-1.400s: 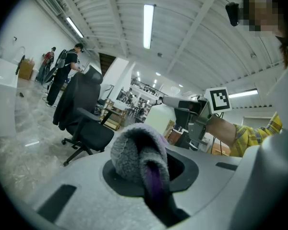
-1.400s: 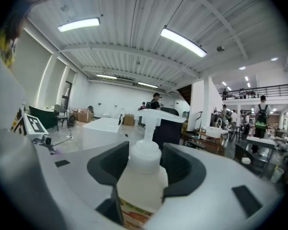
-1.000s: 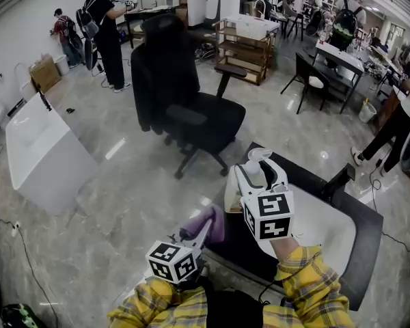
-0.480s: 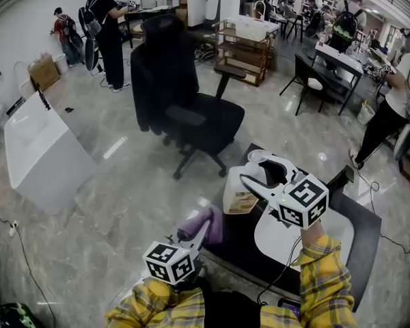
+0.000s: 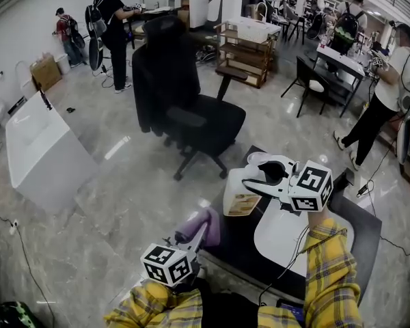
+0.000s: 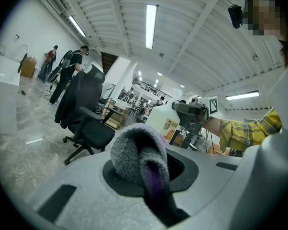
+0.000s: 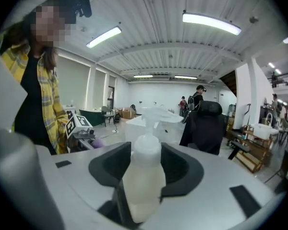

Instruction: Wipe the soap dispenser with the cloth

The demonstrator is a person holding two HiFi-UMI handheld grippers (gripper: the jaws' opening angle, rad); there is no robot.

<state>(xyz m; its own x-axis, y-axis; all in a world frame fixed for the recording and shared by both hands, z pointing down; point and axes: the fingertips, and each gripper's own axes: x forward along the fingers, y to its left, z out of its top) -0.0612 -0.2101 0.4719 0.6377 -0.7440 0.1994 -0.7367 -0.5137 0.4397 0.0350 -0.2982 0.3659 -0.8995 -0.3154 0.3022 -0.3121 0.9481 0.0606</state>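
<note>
Head view showed the person's right gripper (image 5: 254, 178) reaching in from the right over the black table (image 5: 361, 232). Its jaws sat on either side of the soap dispenser (image 5: 240, 195), high on the bottle just under the white pump head. Those jaws had just been closing. The right gripper view showed the pale, translucent bottle filling the gap between them with the dark pads against its sides, so the jaws gripped it while standing fairly wide apart. The dispenser was at the table's left end, just beside a white basin (image 5: 287, 243) set in the tabletop. Whether its base touched the table could not be told. The left gripper (image 5: 195, 238) was lower and to the left, near the table's edge. Its jaws were closed on the cloth (image 5: 201, 224), a soft purple-grey bundle that bulged out past the tips. The cloth was near the dispenser but apart from it, below and to its left in the head view. The left gripper view had the bunched cloth in front, with the bottle and the right gripper beyond it. Both forearms wore yellow plaid sleeves (image 5: 326, 265). A black office chair (image 5: 184, 108) stood on the glossy floor beyond the table.
</note>
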